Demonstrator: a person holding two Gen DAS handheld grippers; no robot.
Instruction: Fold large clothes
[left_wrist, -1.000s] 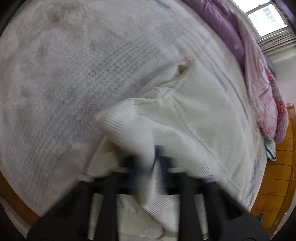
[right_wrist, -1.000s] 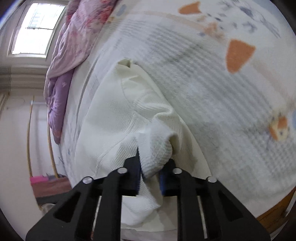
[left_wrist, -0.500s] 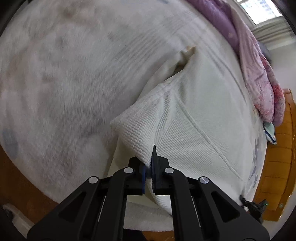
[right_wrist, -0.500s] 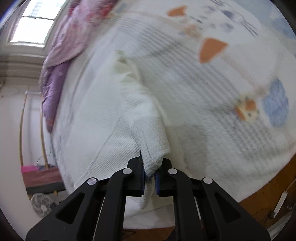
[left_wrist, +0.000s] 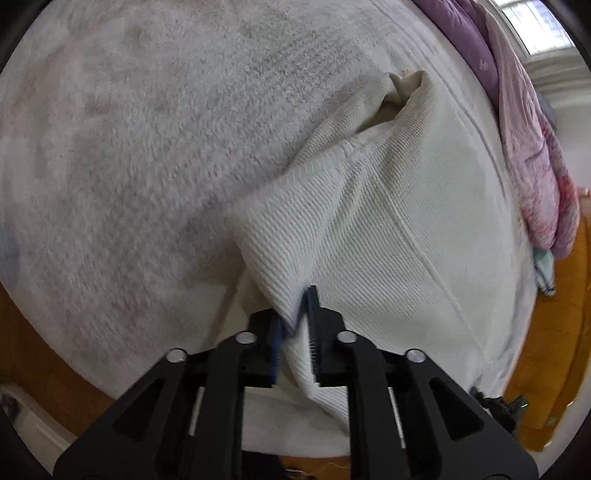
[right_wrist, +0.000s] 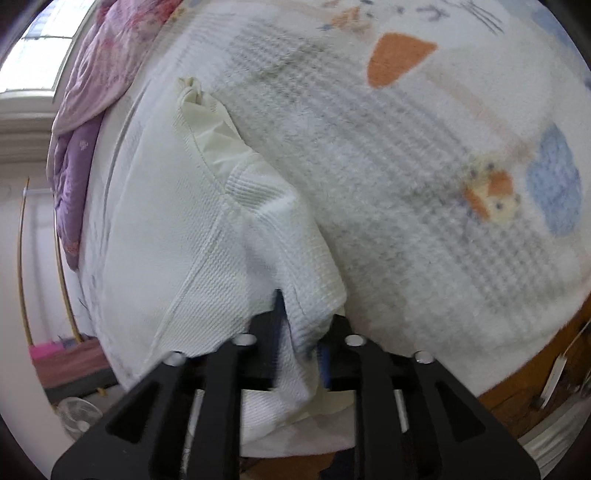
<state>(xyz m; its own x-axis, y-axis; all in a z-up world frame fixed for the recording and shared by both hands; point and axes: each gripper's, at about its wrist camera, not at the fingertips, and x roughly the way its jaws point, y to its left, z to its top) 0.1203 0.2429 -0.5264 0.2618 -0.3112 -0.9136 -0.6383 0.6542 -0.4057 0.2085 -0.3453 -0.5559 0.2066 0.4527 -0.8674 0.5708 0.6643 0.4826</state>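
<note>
Nearest in the left wrist view, the left gripper (left_wrist: 297, 339) has its two jaws a little apart, and a fold of the white knit garment (left_wrist: 388, 236) passes between the blue pads; the cloth touches them, so the gripper seems to hold this corner, though the grip does not look tight. In the right wrist view the right gripper (right_wrist: 301, 347) shows the same: another bunched corner of the white knit garment (right_wrist: 177, 229) hangs between its fingers, with the jaws partly apart around the cloth. From both grippers the garment stretches away over the bed, lifted at the near corners and lying flat further on, with a raised seam across it. At its far end a cream lining (right_wrist: 218, 140) shows at an opening in the cloth. Under the garment lies a fluffy white blanket (left_wrist: 147, 129), which in the right view carries orange and blue cartoon shapes (right_wrist: 399, 55). Farthest, a purple and pink quilt (left_wrist: 524, 147) is piled along the edge of the bed, below a bright window (right_wrist: 48, 29).
</note>
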